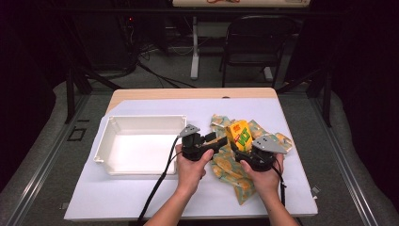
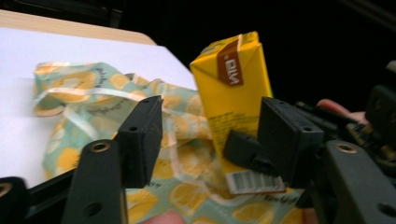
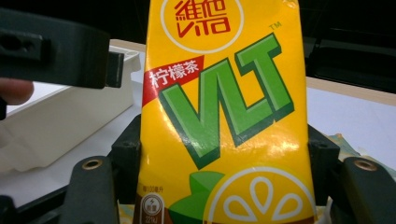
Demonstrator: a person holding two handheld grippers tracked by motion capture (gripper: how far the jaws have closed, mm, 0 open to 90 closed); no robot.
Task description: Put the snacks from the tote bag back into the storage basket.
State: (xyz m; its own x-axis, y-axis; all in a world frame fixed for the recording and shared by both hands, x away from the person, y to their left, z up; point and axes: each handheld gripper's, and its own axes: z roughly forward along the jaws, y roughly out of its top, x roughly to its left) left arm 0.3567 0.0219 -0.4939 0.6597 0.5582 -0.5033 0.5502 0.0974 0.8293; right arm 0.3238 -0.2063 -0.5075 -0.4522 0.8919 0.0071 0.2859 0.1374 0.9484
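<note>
Clamping the yellow carton point(image 3: 224, 121), the right gripper point(image 1: 245, 151) holds it upright.

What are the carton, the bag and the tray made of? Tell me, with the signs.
Carton: likely coated paperboard, glossy print, folded seams. Bag: thin soft film or fabric with lemon print, crumpled; unclear which. Tray: apparently white plastic, smooth matte walls, moulded rim.

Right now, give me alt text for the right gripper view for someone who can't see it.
A yellow lemon tea carton stands upright, clamped between the right gripper's black jaws. Behind it to the left is a white tray on the white table, with the left gripper at the upper left.
</note>
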